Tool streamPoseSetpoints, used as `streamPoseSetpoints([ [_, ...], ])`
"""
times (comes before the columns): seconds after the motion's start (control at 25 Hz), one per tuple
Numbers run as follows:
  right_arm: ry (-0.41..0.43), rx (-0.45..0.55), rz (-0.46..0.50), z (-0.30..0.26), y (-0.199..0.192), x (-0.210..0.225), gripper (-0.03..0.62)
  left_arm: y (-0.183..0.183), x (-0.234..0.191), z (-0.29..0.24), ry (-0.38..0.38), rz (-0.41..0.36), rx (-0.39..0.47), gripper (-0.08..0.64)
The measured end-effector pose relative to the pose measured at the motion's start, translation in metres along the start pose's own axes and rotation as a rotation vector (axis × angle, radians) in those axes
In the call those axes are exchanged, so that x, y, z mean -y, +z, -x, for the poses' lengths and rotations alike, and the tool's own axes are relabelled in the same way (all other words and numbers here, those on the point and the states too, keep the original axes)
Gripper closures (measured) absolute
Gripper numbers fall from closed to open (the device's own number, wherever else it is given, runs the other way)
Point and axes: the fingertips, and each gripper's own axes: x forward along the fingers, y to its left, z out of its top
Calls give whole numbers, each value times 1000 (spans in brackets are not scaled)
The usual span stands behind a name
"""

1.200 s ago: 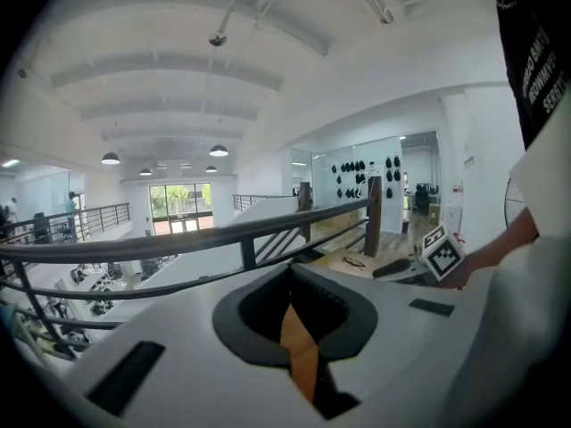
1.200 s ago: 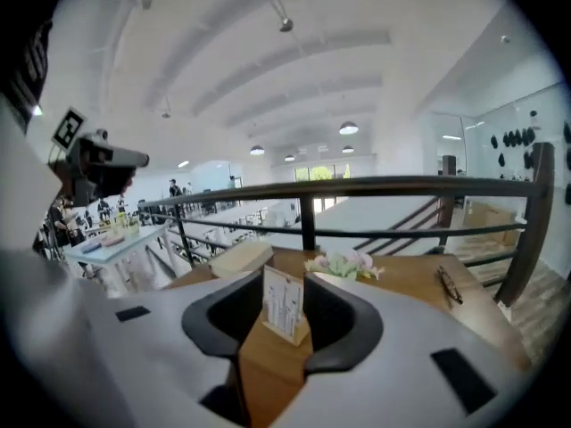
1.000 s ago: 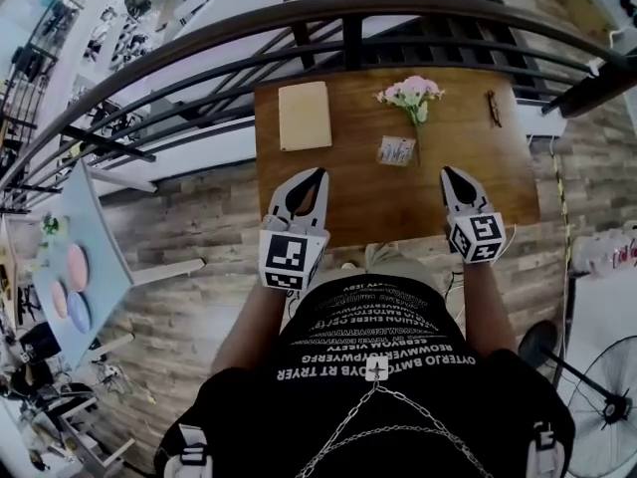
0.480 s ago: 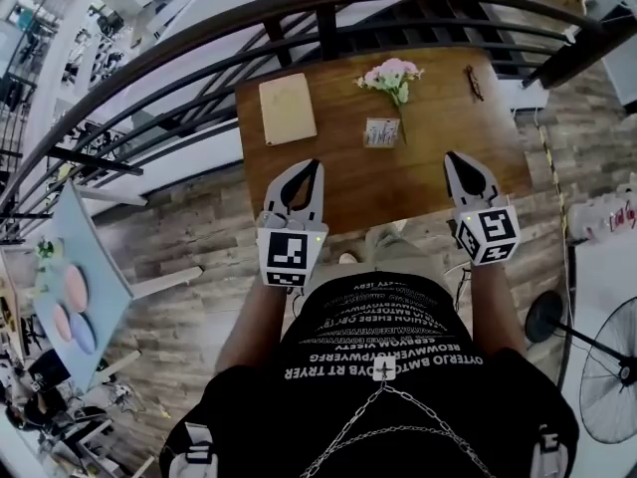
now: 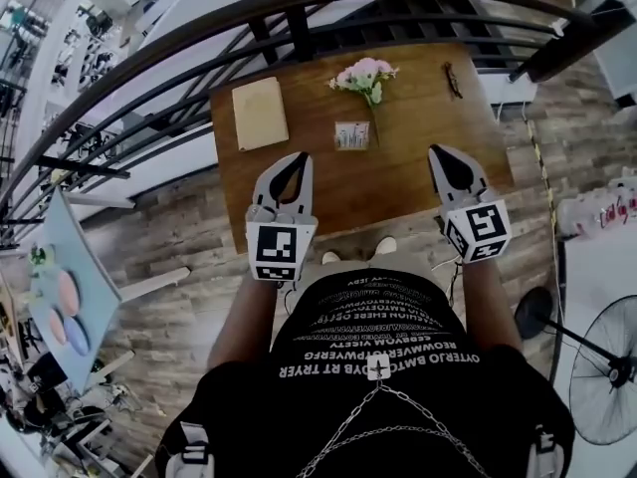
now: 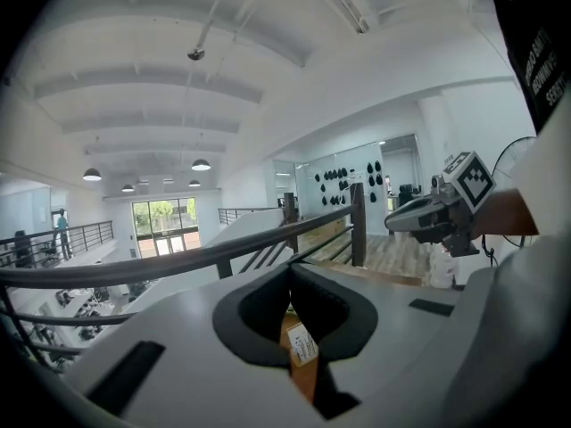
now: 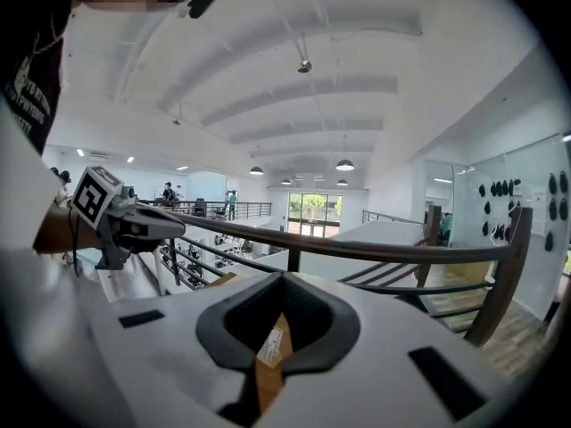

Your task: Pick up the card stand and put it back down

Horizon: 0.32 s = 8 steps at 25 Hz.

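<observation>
The card stand [image 5: 351,134], a small white printed card, stands near the middle of the brown wooden table [image 5: 398,182], just below a bunch of pink flowers [image 5: 363,75]. My left gripper [image 5: 297,157] hovers over the table's front left part, to the left of the stand and nearer me, its jaws shut on nothing. My right gripper [image 5: 439,151] hovers over the front right part, also shut and empty. In the left gripper view the pads [image 6: 335,306] meet, and a slit below them shows brown wood and a white label. The right gripper view shows the same past its pads [image 7: 317,324].
A beige notebook [image 5: 259,113] lies at the table's back left and a small dark object [image 5: 453,80] at its back right. A dark curved railing [image 5: 299,8] runs behind the table. A fan [image 5: 607,376] stands on the wooden floor at the right.
Both grippers stayed shut and shifted a little to the right over the table's front. The right one rose. The table and card stand slid left and up in the head view.
</observation>
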Motion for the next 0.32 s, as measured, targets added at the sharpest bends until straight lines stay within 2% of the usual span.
streamPoseSetpoints([
  [0.32, 77, -12, 19, -4, -10, 36, 578, 14, 37, -33, 28, 23, -19, 532],
])
